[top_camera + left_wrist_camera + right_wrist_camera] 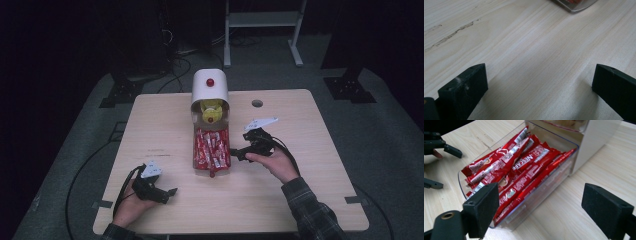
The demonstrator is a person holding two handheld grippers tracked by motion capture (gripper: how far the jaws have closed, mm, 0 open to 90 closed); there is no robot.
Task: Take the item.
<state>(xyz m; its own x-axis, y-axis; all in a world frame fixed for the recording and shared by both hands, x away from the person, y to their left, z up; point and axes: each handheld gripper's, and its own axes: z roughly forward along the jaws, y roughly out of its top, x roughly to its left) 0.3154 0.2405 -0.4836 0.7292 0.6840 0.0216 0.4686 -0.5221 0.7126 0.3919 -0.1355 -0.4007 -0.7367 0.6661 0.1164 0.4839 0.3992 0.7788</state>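
A clear tray [194, 150] packed with several red coffee sachets [212, 147] lies at the table's middle, in front of a white dispenser [210, 90] with a red knob. My right gripper [238, 154] sits just right of the tray's near end, open and empty. Its own view looks across the tray wall [544, 190] at the sachets [519, 167], with the gripper [540, 200] jaws spread wide. My left gripper [172, 192] rests low at the front left, open, holding nothing. In its own view the gripper [540, 75] frames bare wood, with a tray corner [574, 6] at the top.
The light wooden table [300, 175] has a scuff mark [159, 152] left of the tray and a round hole [257, 103] at the back right. A white stand [262, 20] and cables are on the floor behind. Bare wood lies on both sides of the tray.
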